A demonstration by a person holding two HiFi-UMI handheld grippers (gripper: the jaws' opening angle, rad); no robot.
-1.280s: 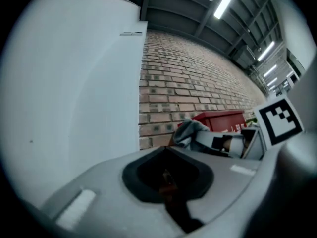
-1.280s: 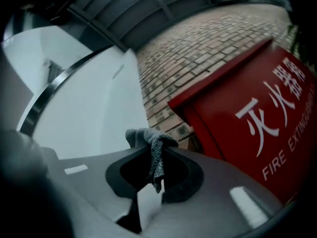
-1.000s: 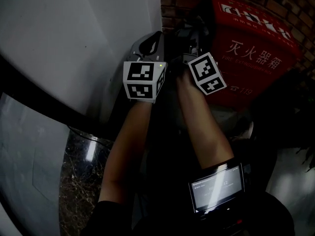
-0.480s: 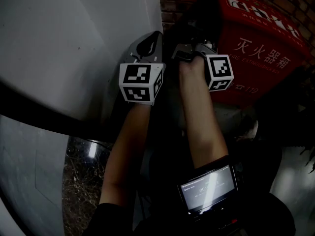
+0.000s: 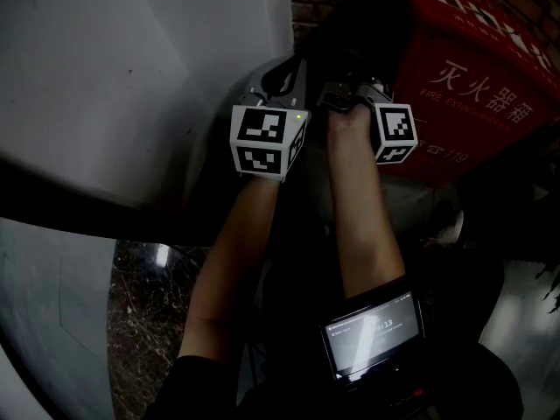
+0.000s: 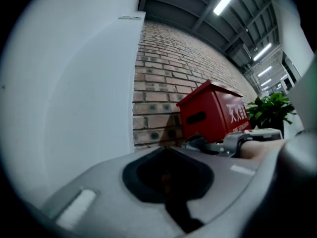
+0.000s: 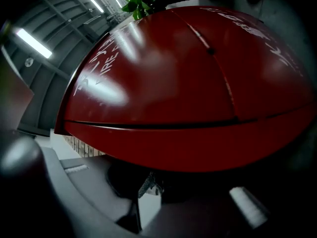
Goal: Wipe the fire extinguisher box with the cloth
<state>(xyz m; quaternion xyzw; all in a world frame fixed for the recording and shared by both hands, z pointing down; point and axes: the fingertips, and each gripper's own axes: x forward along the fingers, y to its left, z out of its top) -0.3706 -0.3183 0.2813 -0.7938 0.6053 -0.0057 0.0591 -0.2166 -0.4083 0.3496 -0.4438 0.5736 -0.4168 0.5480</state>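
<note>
The red fire extinguisher box (image 5: pixel 477 86) stands against a brick wall at the upper right of the head view. It fills the right gripper view (image 7: pixel 183 93) from very close. My right gripper (image 5: pixel 348 93) is held against the box's left side, shut on a dark cloth (image 5: pixel 354 29) that hangs over the box's corner. A scrap of that cloth (image 7: pixel 148 182) shows between the jaws. My left gripper (image 5: pixel 282 79) hovers just left of the right one, shut and holding nothing. From the left gripper view the box (image 6: pixel 213 113) lies ahead to the right.
A white wall panel (image 5: pixel 131 77) rises at the left, meeting the brick wall (image 6: pixel 158 83). A green plant (image 6: pixel 270 110) stands beyond the box. A wrist-worn screen (image 5: pixel 372 339) sits on the right forearm. Dark speckled floor (image 5: pixel 149 296) lies below.
Both grippers have shifted a little to the right and up, and the right one with the cloth has closed in on the box's left side.
</note>
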